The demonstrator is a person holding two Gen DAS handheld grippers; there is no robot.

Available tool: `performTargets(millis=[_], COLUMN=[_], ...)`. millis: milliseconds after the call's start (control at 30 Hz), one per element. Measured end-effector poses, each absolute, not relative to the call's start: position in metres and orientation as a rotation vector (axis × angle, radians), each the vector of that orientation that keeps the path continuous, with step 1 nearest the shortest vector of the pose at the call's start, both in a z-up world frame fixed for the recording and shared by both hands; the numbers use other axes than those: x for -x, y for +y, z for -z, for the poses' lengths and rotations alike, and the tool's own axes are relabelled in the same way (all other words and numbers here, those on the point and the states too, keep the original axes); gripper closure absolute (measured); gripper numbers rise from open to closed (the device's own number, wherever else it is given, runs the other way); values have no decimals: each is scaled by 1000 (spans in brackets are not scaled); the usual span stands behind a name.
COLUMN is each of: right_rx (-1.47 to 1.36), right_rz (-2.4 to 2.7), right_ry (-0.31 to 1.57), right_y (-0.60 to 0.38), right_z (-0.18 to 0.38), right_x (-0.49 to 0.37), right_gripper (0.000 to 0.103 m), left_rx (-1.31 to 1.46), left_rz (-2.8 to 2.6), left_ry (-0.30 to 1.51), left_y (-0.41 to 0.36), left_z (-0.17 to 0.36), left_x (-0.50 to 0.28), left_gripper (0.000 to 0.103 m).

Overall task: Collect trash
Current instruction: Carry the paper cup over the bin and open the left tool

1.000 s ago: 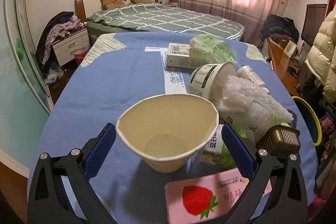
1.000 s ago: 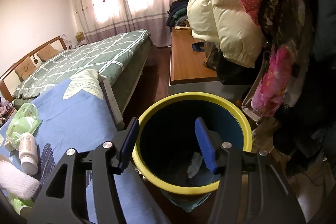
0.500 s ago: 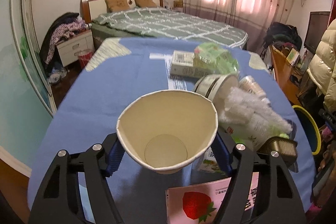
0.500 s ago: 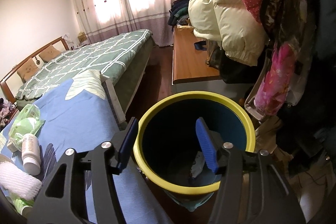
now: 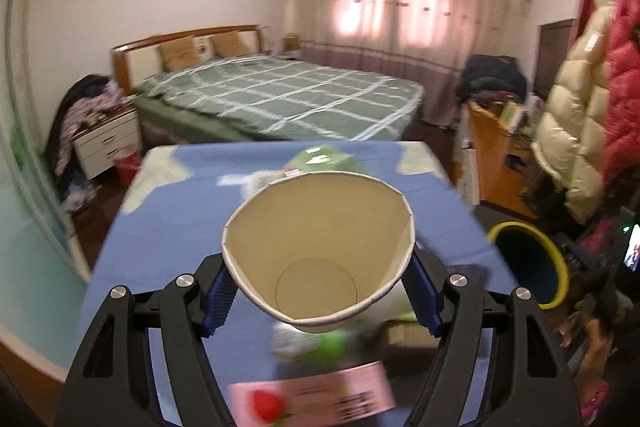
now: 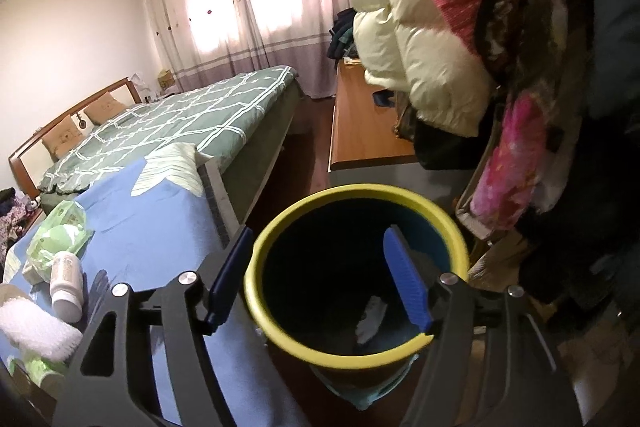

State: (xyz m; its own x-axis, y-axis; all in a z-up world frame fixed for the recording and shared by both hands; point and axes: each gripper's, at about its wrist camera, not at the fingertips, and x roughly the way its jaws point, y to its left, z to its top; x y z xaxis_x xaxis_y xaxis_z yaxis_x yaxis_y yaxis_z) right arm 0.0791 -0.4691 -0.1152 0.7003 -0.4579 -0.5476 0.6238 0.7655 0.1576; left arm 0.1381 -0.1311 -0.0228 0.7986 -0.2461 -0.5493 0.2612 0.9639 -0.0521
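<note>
The left tongs [image 5: 318, 297] are clamped on a wide cream paper cup [image 5: 318, 255], its mouth tilted toward the camera, held above the blue-covered surface [image 5: 168, 227]. Below it lie a pink strawberry carton [image 5: 312, 397] and blurred green wrappers [image 5: 320, 345]. The right tongs [image 6: 318, 283] point down over a yellow-rimmed dark bin [image 6: 356, 271] beside the surface; they are opening, with nothing between them. A white scrap [image 6: 370, 319] lies inside the bin.
</note>
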Motion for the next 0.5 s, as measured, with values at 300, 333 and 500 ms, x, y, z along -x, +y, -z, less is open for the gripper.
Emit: performTargets(millis=[300, 333, 500], right_rx=[-317, -320, -361], right_rz=[660, 665, 681], right_ry=[478, 476, 467], right_y=[-491, -493, -508], right_z=[108, 109, 113], right_x=[-20, -14, 12], right_gripper=[32, 31, 30], left_rx=[-109, -119, -170], left_rz=[516, 540, 623], left_ry=[645, 659, 718], left_y=[-270, -287, -358], left_z=[25, 29, 50], left_x=[-146, -148, -153], left_gripper=[32, 32, 32])
